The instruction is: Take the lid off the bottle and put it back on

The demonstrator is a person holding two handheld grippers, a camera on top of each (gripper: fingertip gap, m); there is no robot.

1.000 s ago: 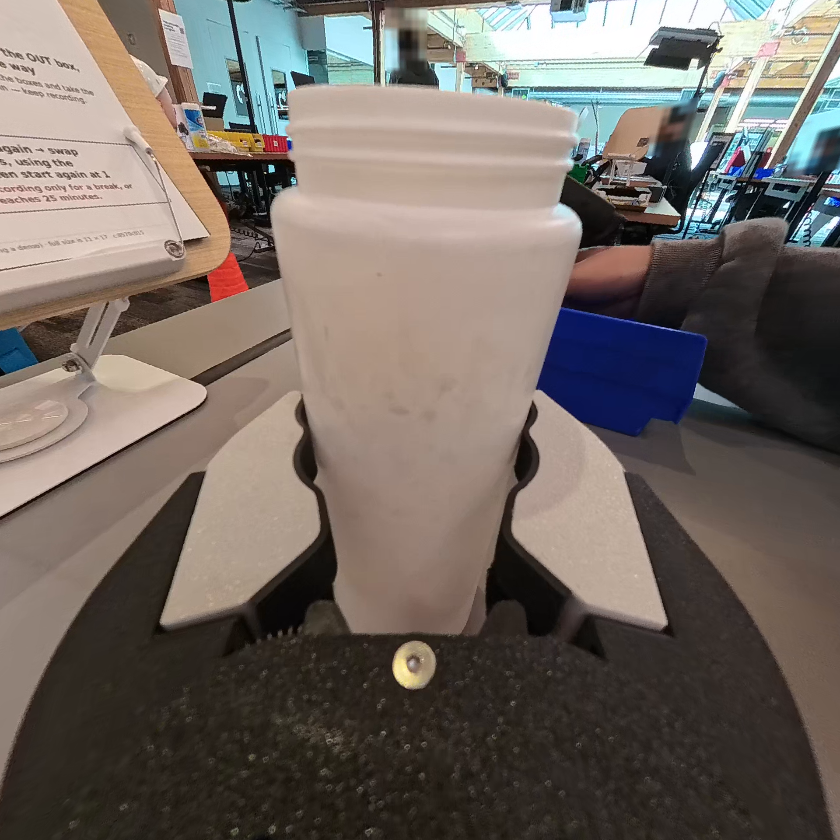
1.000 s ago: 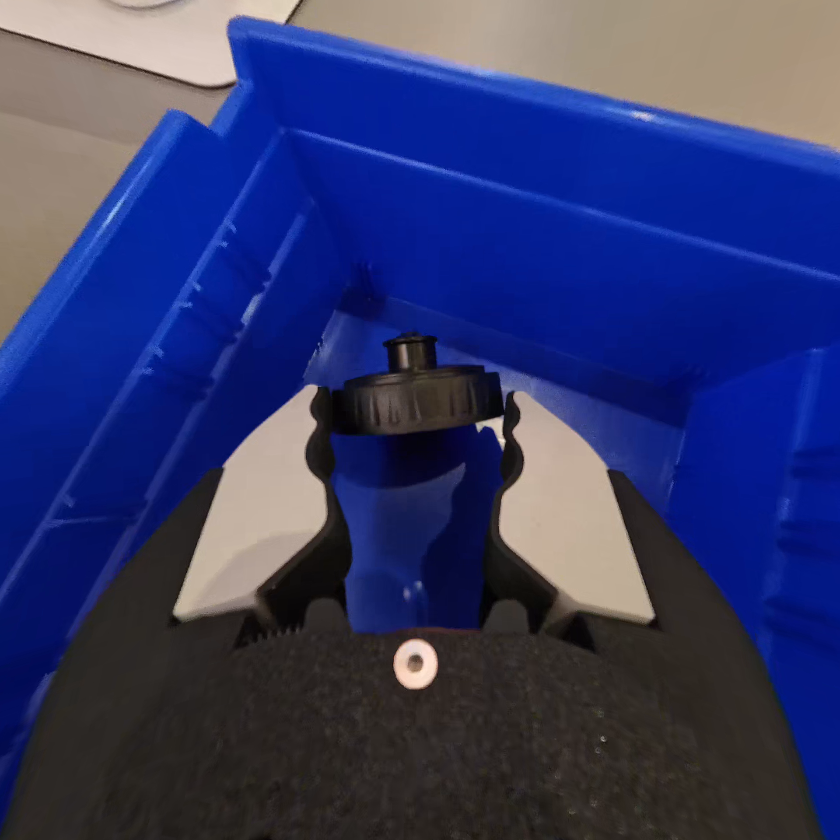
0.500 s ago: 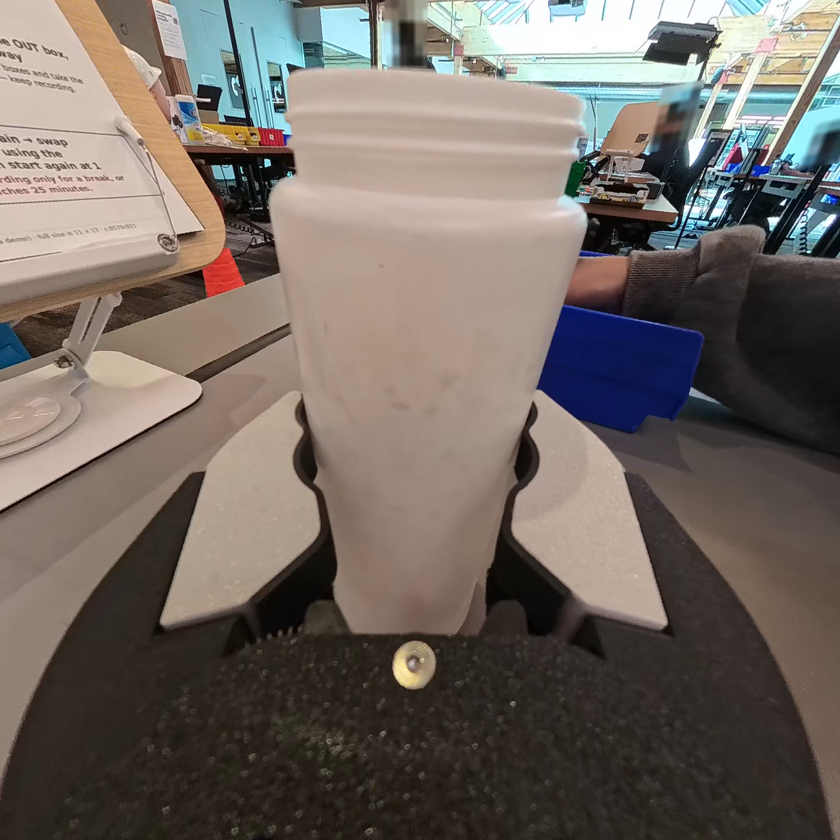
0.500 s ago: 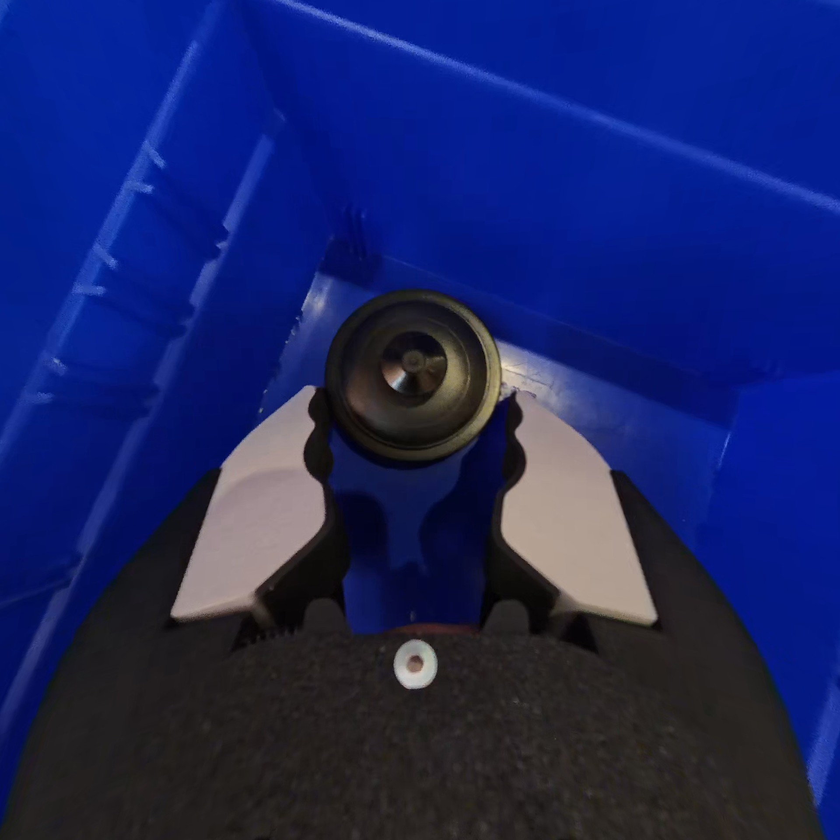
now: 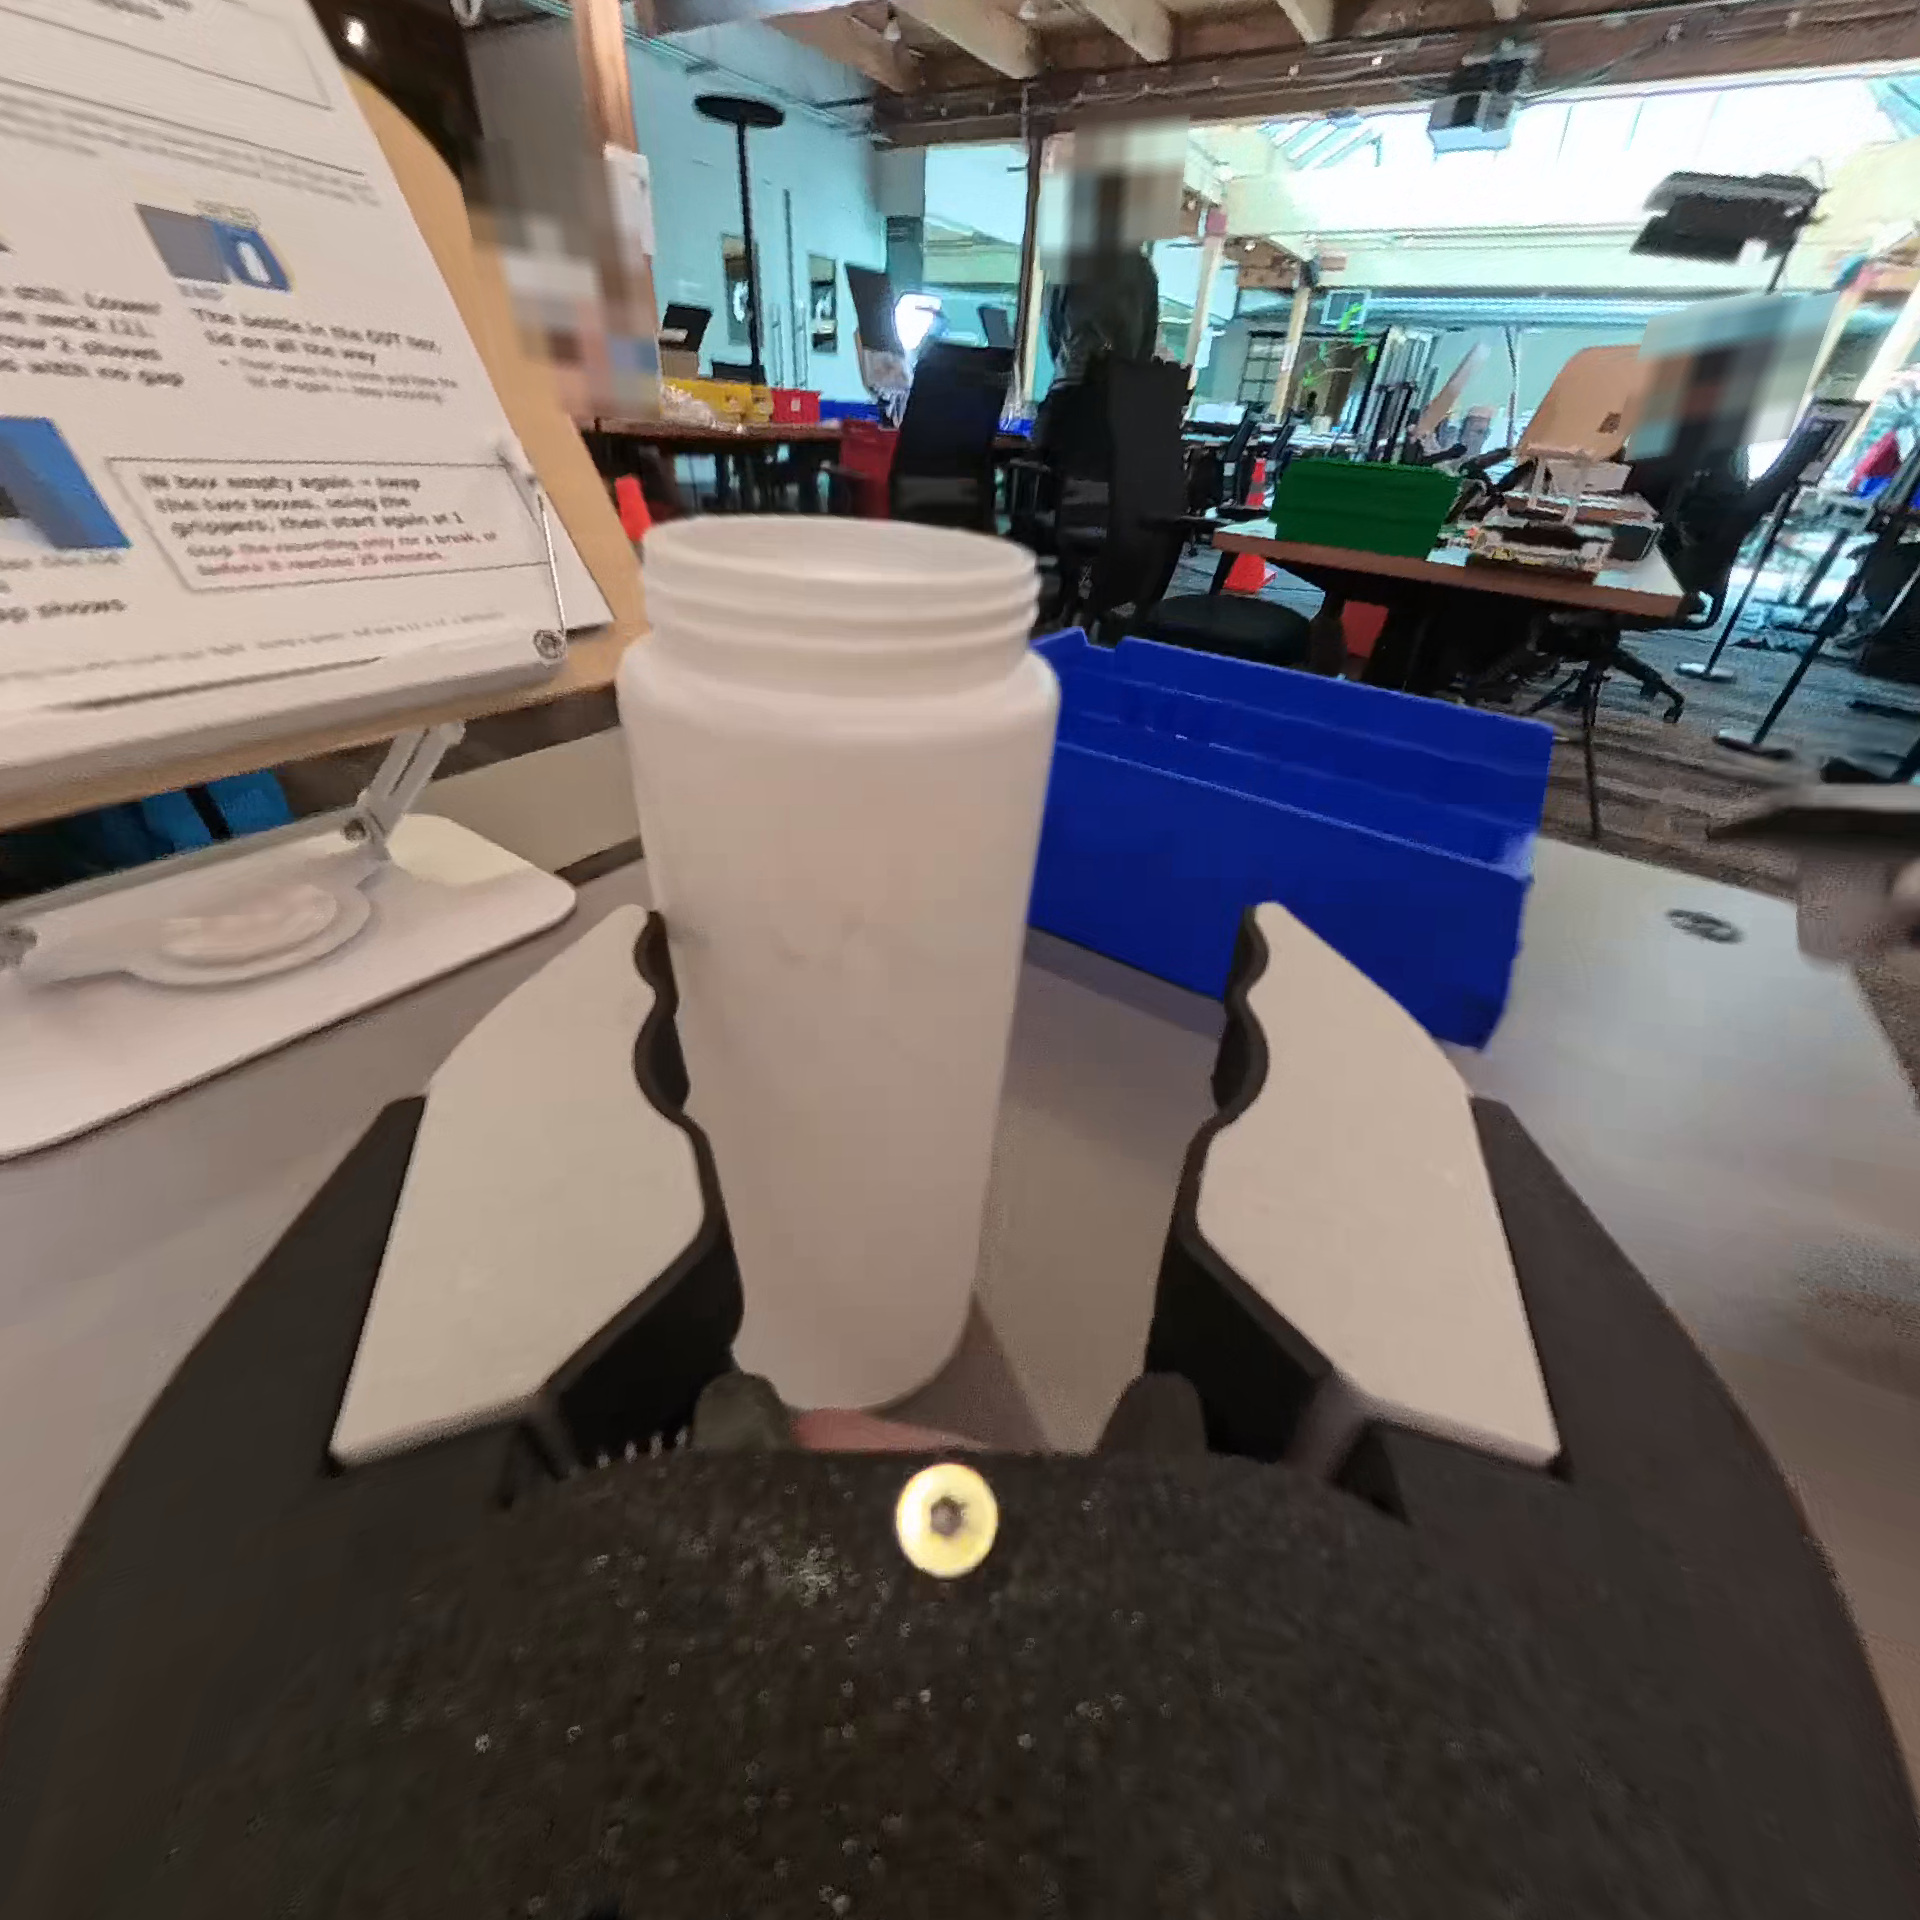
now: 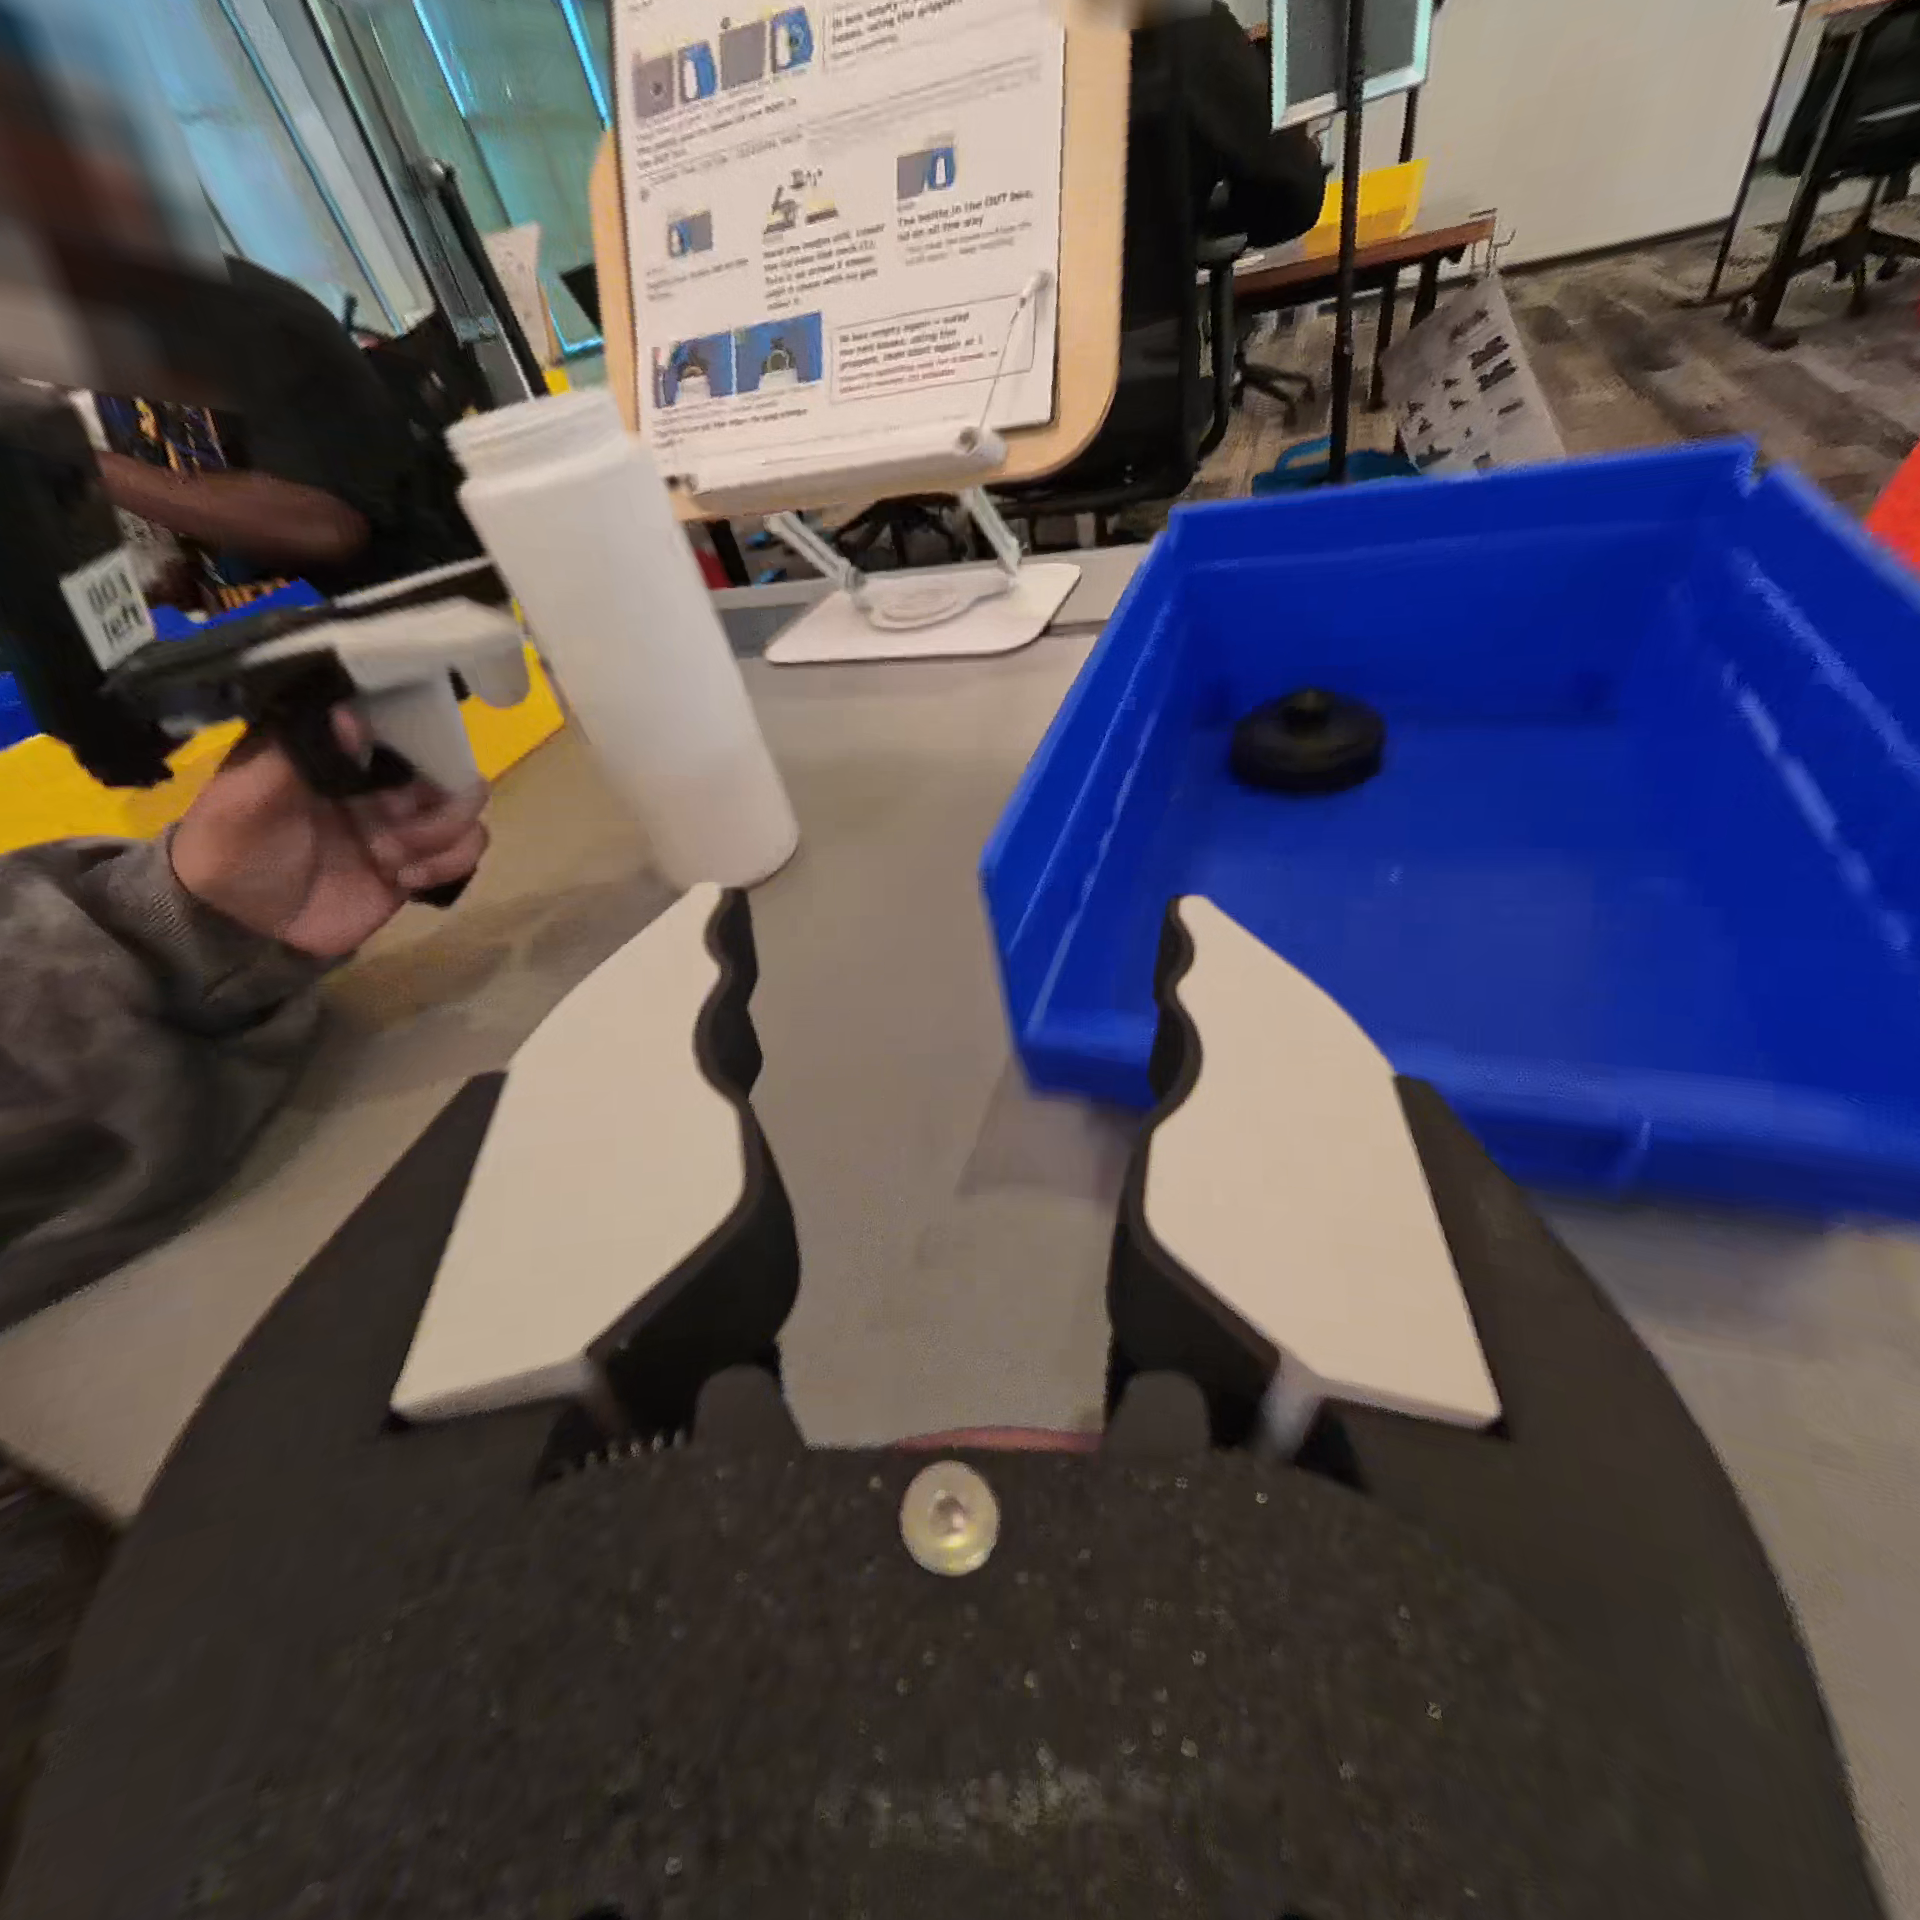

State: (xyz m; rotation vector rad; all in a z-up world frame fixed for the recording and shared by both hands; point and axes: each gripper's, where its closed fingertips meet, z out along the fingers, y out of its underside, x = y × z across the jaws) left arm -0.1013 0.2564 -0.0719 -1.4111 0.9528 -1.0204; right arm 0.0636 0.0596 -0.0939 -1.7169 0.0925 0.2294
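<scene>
The white bottle [image 5: 842, 883] has no lid and stands on the grey table between my left gripper's [image 5: 945, 925] fingers. The left jaws are wide open; the bottle sits against the left finger [image 5: 540, 1174], with a gap to the right one. In the right wrist view the bottle [image 6: 623, 644] looks tilted, just in front of the left gripper [image 6: 416, 665]. The black lid [image 6: 1307, 740] lies on the floor of the blue bin [image 6: 1455, 1132]. My right gripper [image 6: 951, 904] is open and empty over the table, at the bin's near left corner.
The blue bin [image 5: 1299, 831] stands just right of and behind the bottle. An instruction sheet on a white stand [image 5: 208, 468] is at the back left; it also shows in the right wrist view [image 6: 842, 239]. A yellow bin [image 6: 62, 769] lies beyond the person's hand [image 6: 312, 842].
My left gripper has opened and let go of the bottle, and drawn back a little. My right gripper has released the lid in the blue bin and pulled out and back.
</scene>
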